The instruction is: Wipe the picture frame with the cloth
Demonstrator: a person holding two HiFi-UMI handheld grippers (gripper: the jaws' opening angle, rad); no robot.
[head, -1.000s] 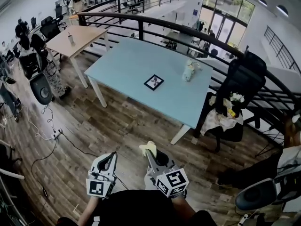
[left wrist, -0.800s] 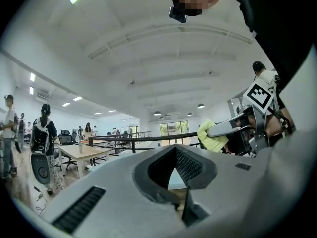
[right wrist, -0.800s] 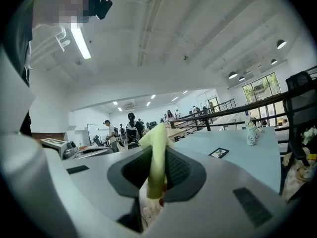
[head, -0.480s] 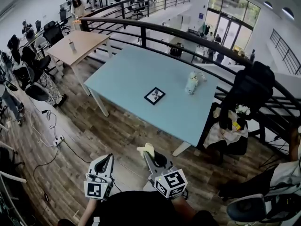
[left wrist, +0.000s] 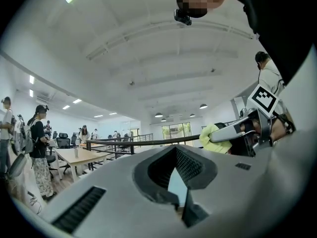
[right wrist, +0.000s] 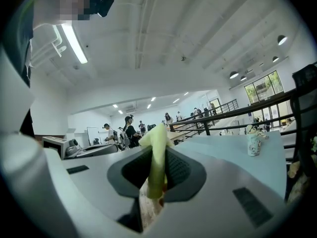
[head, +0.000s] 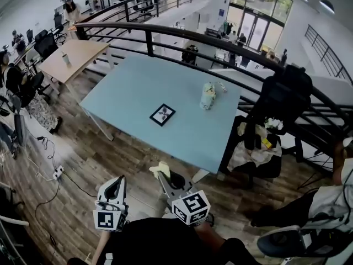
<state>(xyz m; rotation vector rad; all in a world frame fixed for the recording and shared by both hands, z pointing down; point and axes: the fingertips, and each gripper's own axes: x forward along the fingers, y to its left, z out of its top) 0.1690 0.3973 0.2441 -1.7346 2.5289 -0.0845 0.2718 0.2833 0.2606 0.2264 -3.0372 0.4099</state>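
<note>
1. The bench (head: 132, 81), a light-blue rectangular top, filled the centre of the head view. A dark curved railing (head: 182, 35) ran behind it across the upper frame, and wooden floor (head: 110, 159) lay in front of it.
2. Both grippers showed at the lower centre of the head view, over the floor and well apart from the near edge of the bench.
3. The right gripper (head: 163, 176) had its jaws clamped on the cloth (head: 161, 170). The cloth was a pale yellow fold standing up between the jaws and above their tips.
4. The left gripper (head: 117, 184), lower left of centre, had its jaws drawn together with nothing between them. Only a sliver of background showed between the pads.
5. The picture frame (head: 162, 115), a small dark-bordered square, lay flat near the middle of the bench, just left of frame centre and far from both grippers. A small pale vase-like item (head: 208, 95) stood to its upper right, near it but not touching.
6. Assessment: this was the approach step. Wiping had not begun.
7. Hazards from this position:
   - The frame lay loose and flat. A wiping stroke could push it across the bench unless the left gripper steadied it.
   - The cloth was held by a narrow fold. Drag on the frame could pull it out of the jaws.
   - Little cloth projected beyond the jaw tips. Too steep an angle could bring the hard tips onto the frame face.
   - A wide stroke toward the upper right could topple the vase-like item.
</note>
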